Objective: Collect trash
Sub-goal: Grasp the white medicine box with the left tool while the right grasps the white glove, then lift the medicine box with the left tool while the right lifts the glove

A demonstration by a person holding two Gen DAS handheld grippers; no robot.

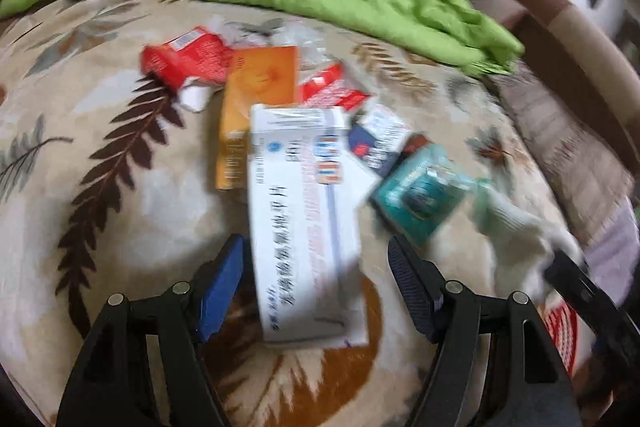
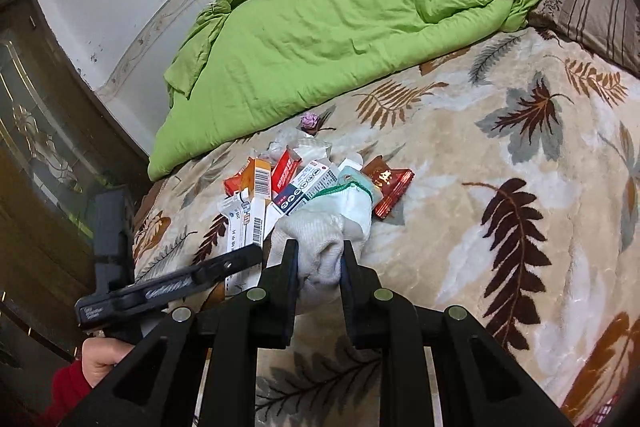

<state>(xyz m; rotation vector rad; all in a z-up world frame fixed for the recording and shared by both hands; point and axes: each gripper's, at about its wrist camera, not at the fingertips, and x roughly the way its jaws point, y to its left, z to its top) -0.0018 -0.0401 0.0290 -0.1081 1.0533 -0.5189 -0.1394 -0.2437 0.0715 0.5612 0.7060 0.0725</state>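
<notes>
Tongs (image 1: 316, 291) hover open over leaf-patterned blanket (image 1: 120, 207).

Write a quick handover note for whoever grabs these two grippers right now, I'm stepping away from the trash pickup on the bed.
Left gripper: open, fingers either side of the long white box, not gripping it.
Right gripper: shut on a white knit glove.
Trash: the pile of small boxes and wrappers lies on the leaf-print blanket, beside the green quilt; a red packet sits at its right edge.
Done: nothing visibly collected; no bin in view.
Left: take the white box, then the rest.
</notes>
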